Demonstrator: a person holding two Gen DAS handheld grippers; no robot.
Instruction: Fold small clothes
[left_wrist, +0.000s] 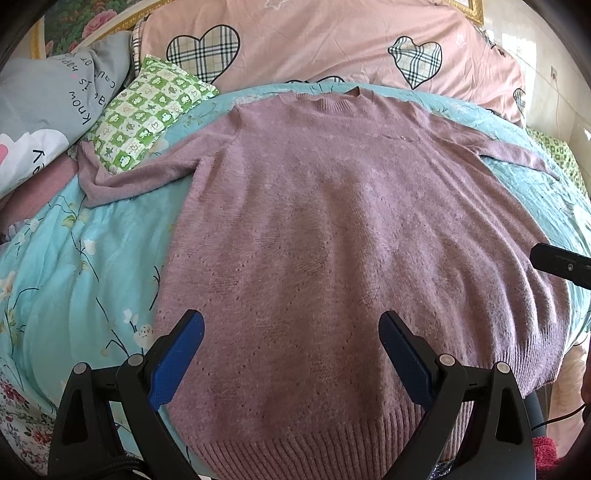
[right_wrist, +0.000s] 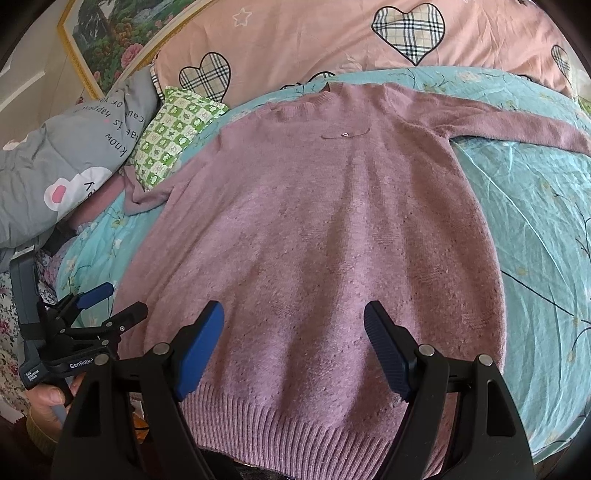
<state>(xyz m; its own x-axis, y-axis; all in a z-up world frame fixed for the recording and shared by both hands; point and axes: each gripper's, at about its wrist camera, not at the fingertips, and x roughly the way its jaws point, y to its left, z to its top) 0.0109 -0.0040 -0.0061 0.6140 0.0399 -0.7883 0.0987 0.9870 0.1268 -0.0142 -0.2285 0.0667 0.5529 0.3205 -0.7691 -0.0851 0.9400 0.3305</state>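
Note:
A mauve knitted sweater (left_wrist: 325, 229) (right_wrist: 321, 229) lies flat and face up on the bed, collar at the far end, ribbed hem nearest me, both sleeves spread sideways. Its left sleeve (left_wrist: 125, 177) runs under a green checked pillow. My left gripper (left_wrist: 291, 325) hovers open above the lower left part of the sweater, nothing between its blue pads. My right gripper (right_wrist: 295, 314) hovers open above the lower middle, also holding nothing. In the right wrist view the left gripper (right_wrist: 110, 302) appears at the sweater's left edge, jaws apart, with a hand (right_wrist: 48, 398) on its handle.
A turquoise floral quilt (right_wrist: 535, 240) (left_wrist: 74, 258) covers the bed. Behind the collar lie a pink duvet with plaid hearts (left_wrist: 314, 40), a green checked pillow (left_wrist: 147, 110) and a grey printed pillow (left_wrist: 48, 103). A framed picture (right_wrist: 107, 40) hangs at the far left.

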